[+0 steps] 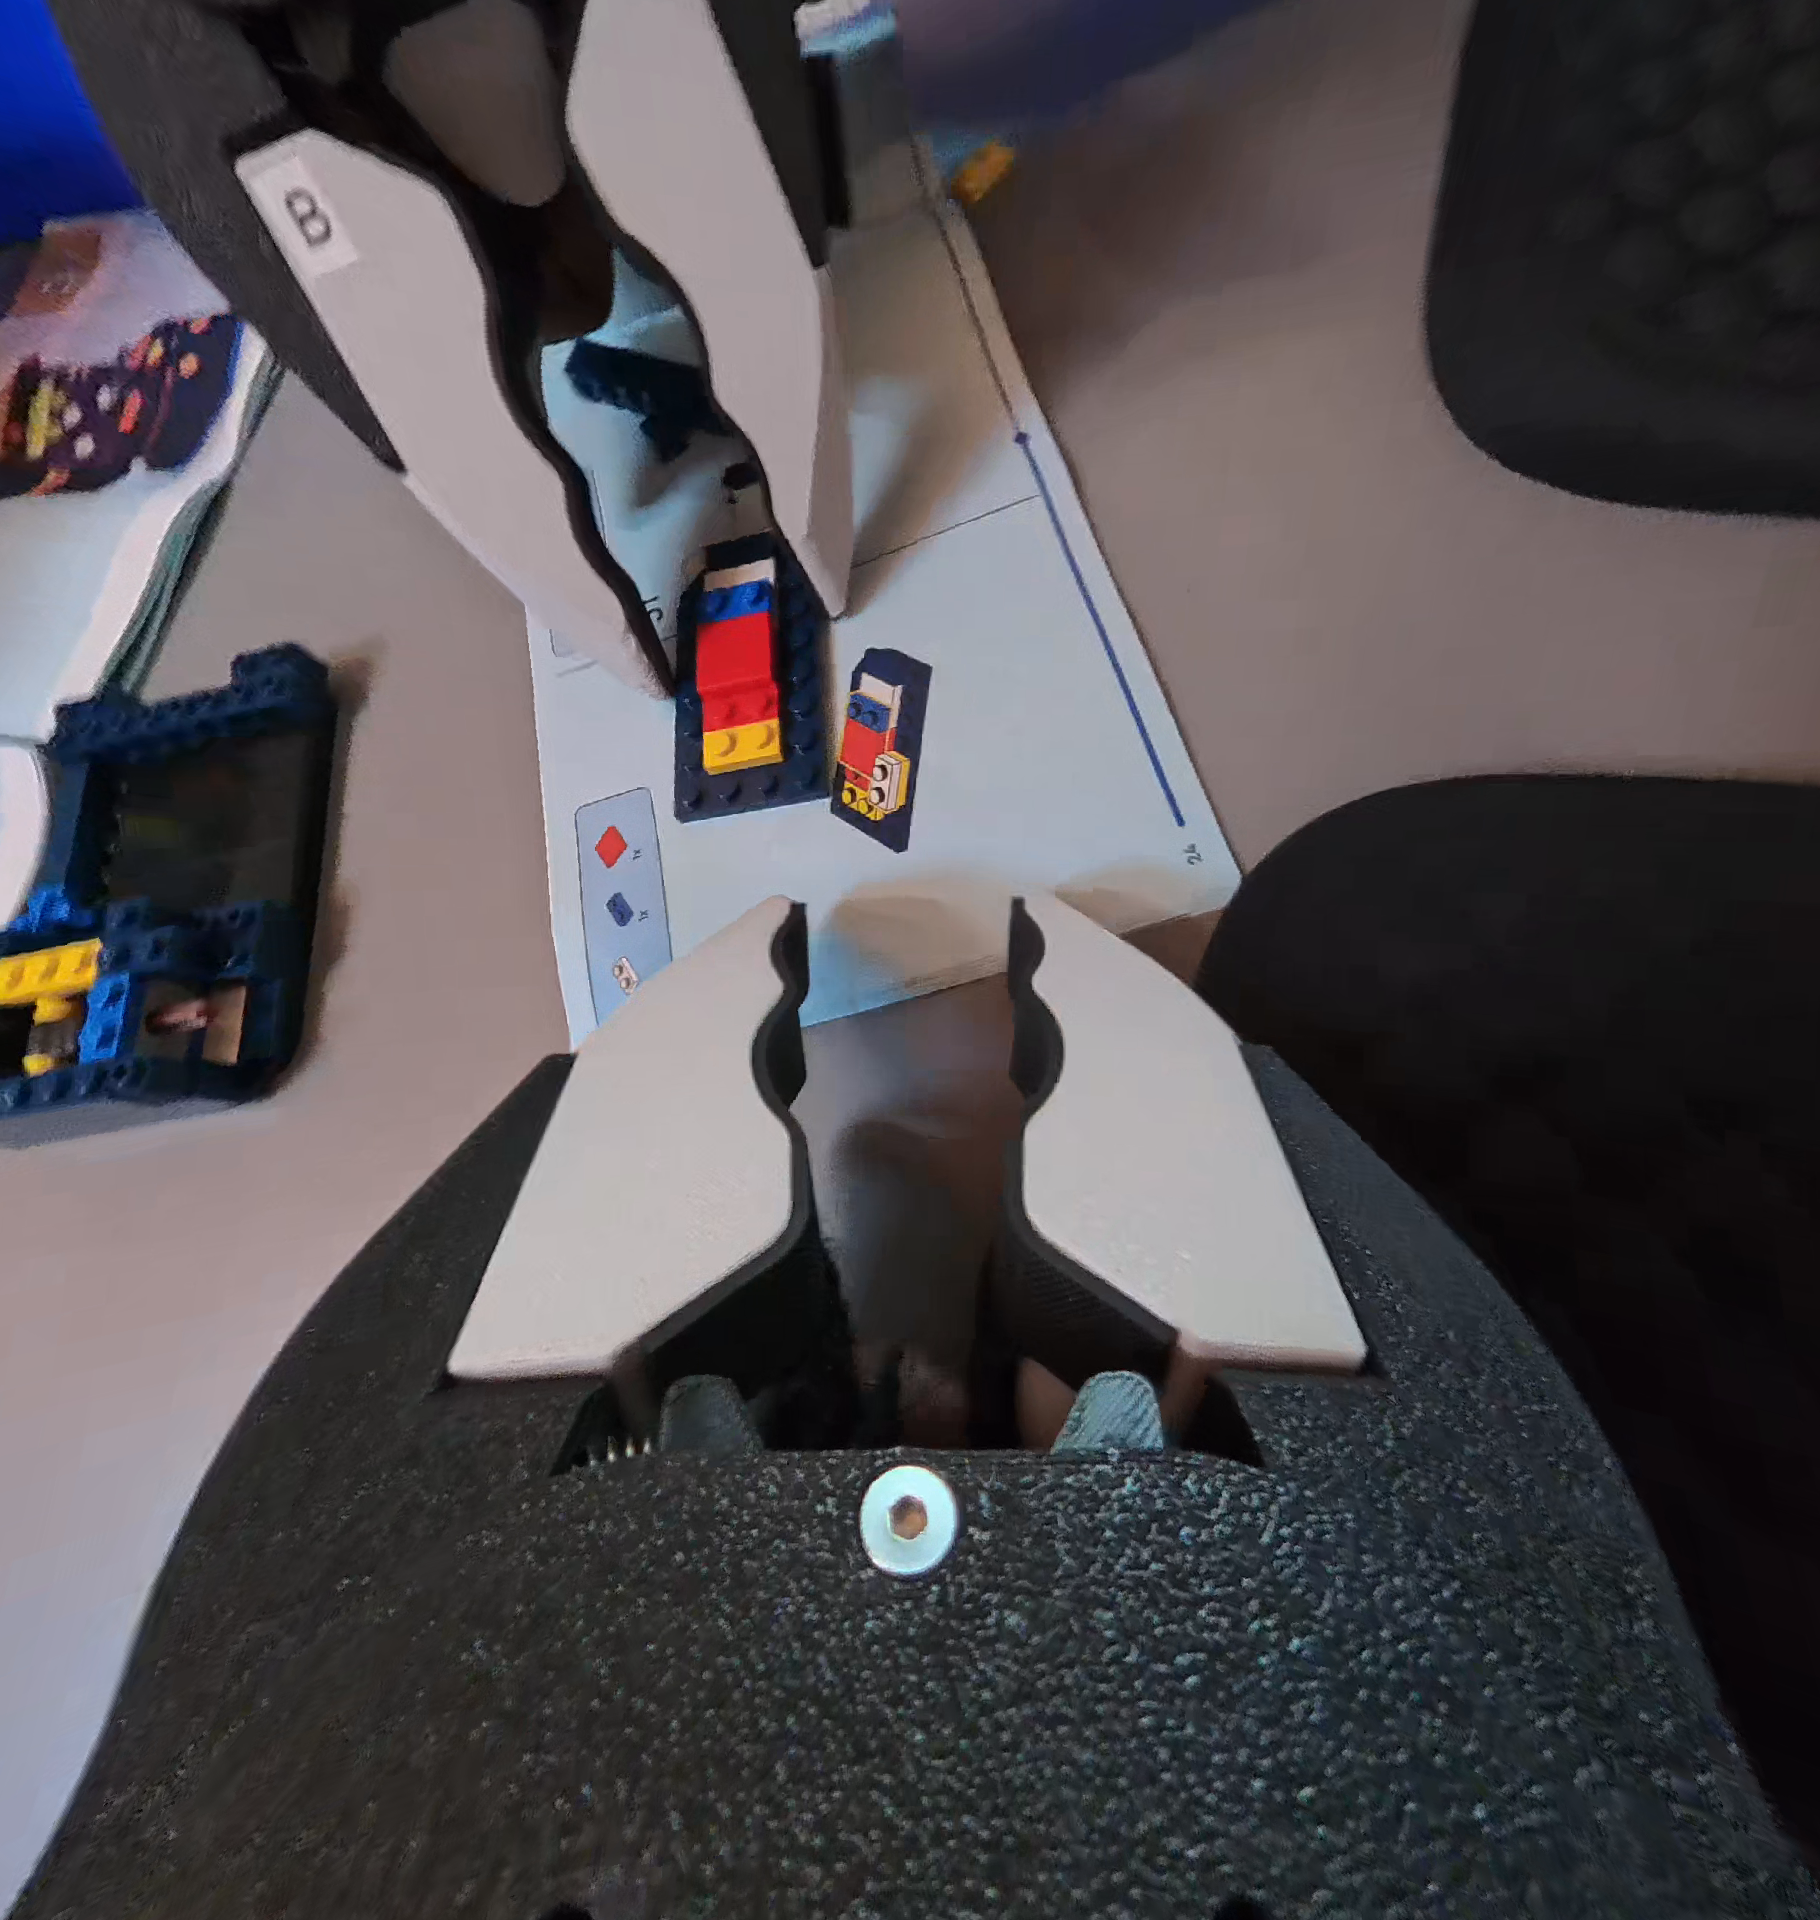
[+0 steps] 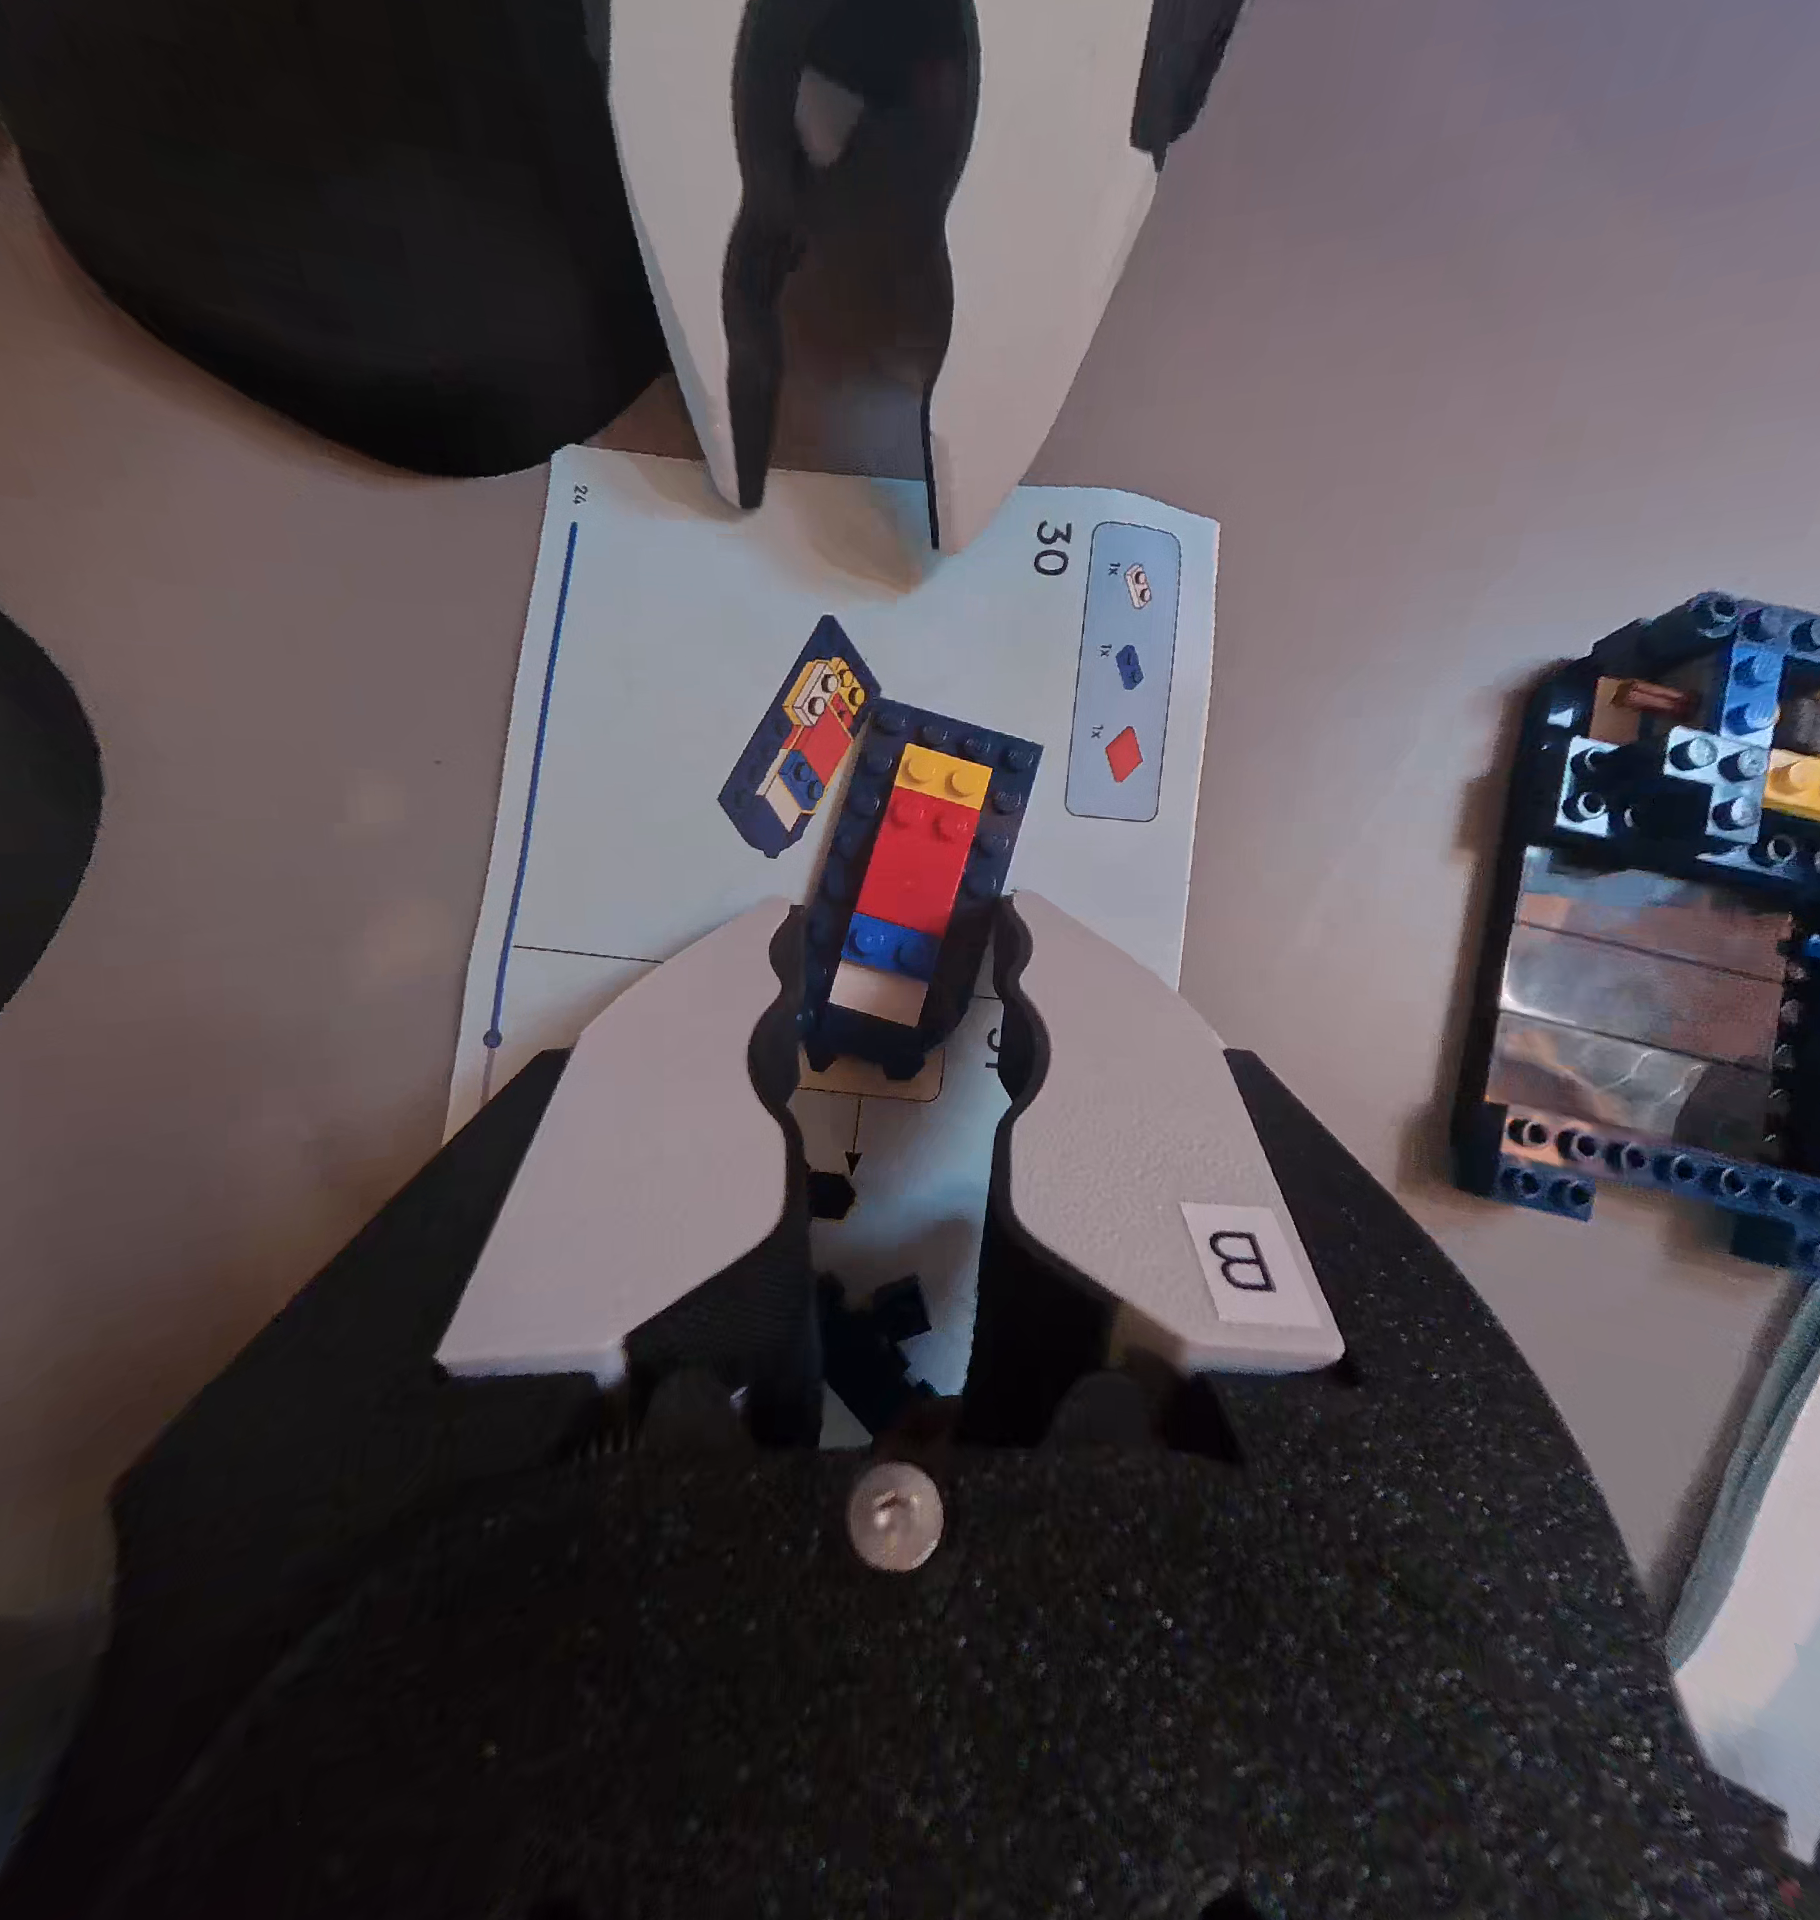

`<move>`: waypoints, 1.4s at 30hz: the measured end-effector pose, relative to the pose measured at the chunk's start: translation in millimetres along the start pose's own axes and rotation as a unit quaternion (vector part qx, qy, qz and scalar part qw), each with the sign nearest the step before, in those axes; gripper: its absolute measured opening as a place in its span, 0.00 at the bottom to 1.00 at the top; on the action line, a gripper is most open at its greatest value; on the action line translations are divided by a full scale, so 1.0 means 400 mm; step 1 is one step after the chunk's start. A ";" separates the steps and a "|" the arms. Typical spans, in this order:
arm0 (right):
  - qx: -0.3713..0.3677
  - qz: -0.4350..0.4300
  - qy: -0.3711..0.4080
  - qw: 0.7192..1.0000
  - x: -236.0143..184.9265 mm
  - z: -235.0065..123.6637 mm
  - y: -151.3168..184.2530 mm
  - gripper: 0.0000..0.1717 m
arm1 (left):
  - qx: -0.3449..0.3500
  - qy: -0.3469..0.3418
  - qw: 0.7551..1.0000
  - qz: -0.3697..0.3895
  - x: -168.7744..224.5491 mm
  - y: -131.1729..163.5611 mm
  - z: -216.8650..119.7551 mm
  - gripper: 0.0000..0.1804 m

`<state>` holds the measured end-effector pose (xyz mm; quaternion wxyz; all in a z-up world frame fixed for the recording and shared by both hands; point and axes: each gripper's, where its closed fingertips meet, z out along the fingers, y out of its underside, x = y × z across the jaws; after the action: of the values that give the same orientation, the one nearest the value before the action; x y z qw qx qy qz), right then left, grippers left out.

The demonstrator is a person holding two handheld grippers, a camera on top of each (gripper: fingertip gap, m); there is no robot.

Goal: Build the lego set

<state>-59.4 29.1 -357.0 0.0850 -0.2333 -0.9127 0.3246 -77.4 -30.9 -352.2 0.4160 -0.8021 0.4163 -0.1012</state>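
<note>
L wrist view: left gripper spread apart w/ nothing in it, over near edge of instruction sheet; brick plate lies beyond

R wrist view: right gripper clamps navy plate's near end, pads look pressed on both sides, plate on sheet beside printed diagram; bigger blue build well off to the side

The instruction sheet is bare along its lined edge, and passage is left there. Its middle is taken up by the dark blue brick plate, clamped at one end by the right gripper. The near edge is blocked by the open, empty left gripper. One side is closed off by the large blue brick frame, the other by black seat cushions.
</note>
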 end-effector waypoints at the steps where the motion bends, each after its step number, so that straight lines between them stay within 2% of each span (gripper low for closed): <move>1: 0.002 0.004 0.002 1.000 -0.004 -0.002 0.003 0.20 | 0.006 -0.003 1.000 0.018 0.003 -0.006 0.001 0.22; 3: 0.005 0.001 0.010 1.000 -0.010 -0.006 0.008 0.20 | 0.031 -0.020 0.999 0.039 -0.005 -0.027 0.001 0.24; 5: 0.003 0.004 0.033 0.999 -0.004 -0.015 0.016 0.22 | 0.076 -0.045 0.996 0.018 -0.033 -0.065 -0.007 0.26; 6: 0.007 0.017 0.052 0.999 0.003 -0.026 0.016 0.31 | 0.099 -0.052 0.994 0.000 -0.048 -0.089 -0.015 0.25; 7: 0.023 0.033 0.062 0.997 0.003 -0.046 0.006 0.36 | 0.109 -0.057 0.992 -0.012 -0.063 -0.107 -0.023 0.22; 10: 0.093 0.081 0.099 0.987 -0.018 -0.135 -0.041 0.33 | 0.076 -0.060 0.995 0.000 -0.107 -0.134 -0.024 0.22; 12: 0.086 0.119 0.145 0.978 -0.040 -0.188 -0.029 0.29 | 0.069 -0.073 0.995 -0.010 -0.152 -0.152 -0.010 0.22; 14: 0.049 0.167 0.191 0.966 -0.077 -0.219 0.018 0.23 | 0.088 -0.076 0.993 -0.033 -0.186 -0.165 0.017 0.19; 17: -0.002 0.252 0.249 0.935 -0.154 -0.230 0.114 0.20 | 0.114 -0.032 0.988 -0.097 -0.171 -0.146 0.063 0.16; 19: 0.008 0.292 0.277 0.915 -0.201 -0.219 0.156 0.16 | 0.097 -0.020 0.992 -0.083 -0.154 -0.117 0.065 0.17; 22: 0.041 0.318 0.326 0.889 -0.230 -0.200 0.190 0.13 | 0.126 -0.041 0.990 -0.057 -0.167 -0.125 0.045 0.17; 25: 0.043 0.332 0.354 0.873 -0.245 -0.199 0.211 0.12 | 0.121 -0.026 0.991 -0.057 -0.159 -0.122 0.048 0.17; 28: 0.047 0.335 0.349 0.874 -0.251 -0.194 0.208 0.09 | 0.107 -0.009 0.994 -0.034 -0.139 -0.118 0.057 0.19; 32: 0.025 0.324 0.344 0.881 -0.249 -0.178 0.222 0.05 | 0.069 0.070 0.995 0.025 -0.065 -0.087 0.059 0.28; 38: 0.013 0.297 0.315 0.901 -0.246 -0.186 0.215 0.04 | 0.049 0.074 0.996 0.022 -0.065 -0.070 0.060 0.27; 42: 0.056 0.204 0.280 0.936 -0.198 -0.231 0.095 0.04 | 0.067 0.076 0.995 0.012 -0.069 -0.079 0.051 0.19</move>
<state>52.5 67.9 -309.5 0.2816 -0.4910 -0.7650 0.3072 -65.9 11.3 -336.2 0.4370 -0.7574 0.4487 -0.1846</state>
